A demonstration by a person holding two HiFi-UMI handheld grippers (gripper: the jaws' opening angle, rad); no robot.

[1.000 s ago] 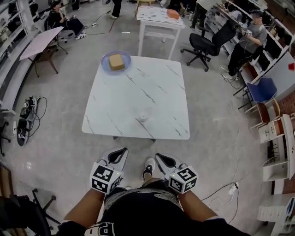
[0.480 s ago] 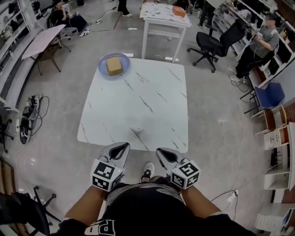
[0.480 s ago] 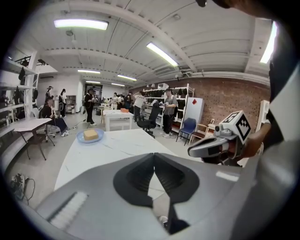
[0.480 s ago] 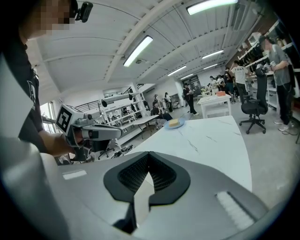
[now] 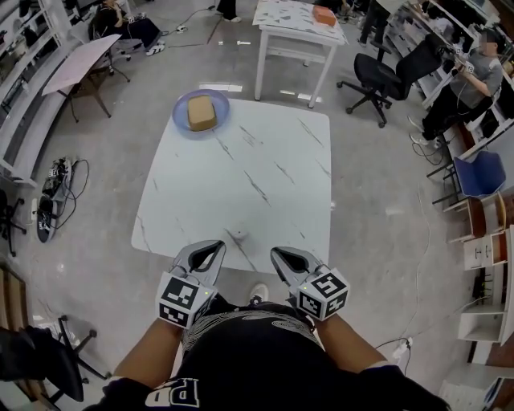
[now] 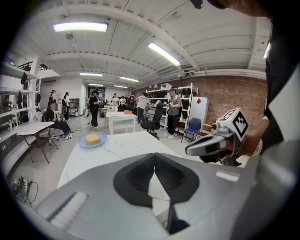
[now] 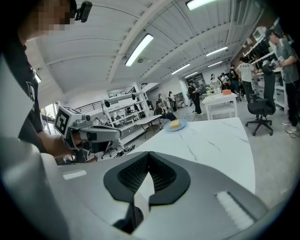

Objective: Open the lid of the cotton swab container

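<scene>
A small pale round container (image 5: 238, 235) stands near the front edge of the white marble table (image 5: 265, 152). It is too small to make out its lid. My left gripper (image 5: 215, 244) hovers at that front edge, just left of the container, shut and holding nothing. To the container's right, my right gripper (image 5: 278, 254) is also shut and empty. In the left gripper view the jaws (image 6: 153, 155) meet at the tips and hide the container. The right gripper view shows the same closed tips (image 7: 149, 154).
A blue plate (image 5: 181, 109) with a tan block (image 5: 201, 112) sits at the table's far left corner. Beyond stand another white table (image 5: 299, 18), a black office chair (image 5: 384, 80) and people at the right. Cables and gear (image 5: 50, 201) lie on the floor at left.
The table has come nearer in the head view. Both grippers, shut throughout, now reach its front edge on either side of the small container.
</scene>
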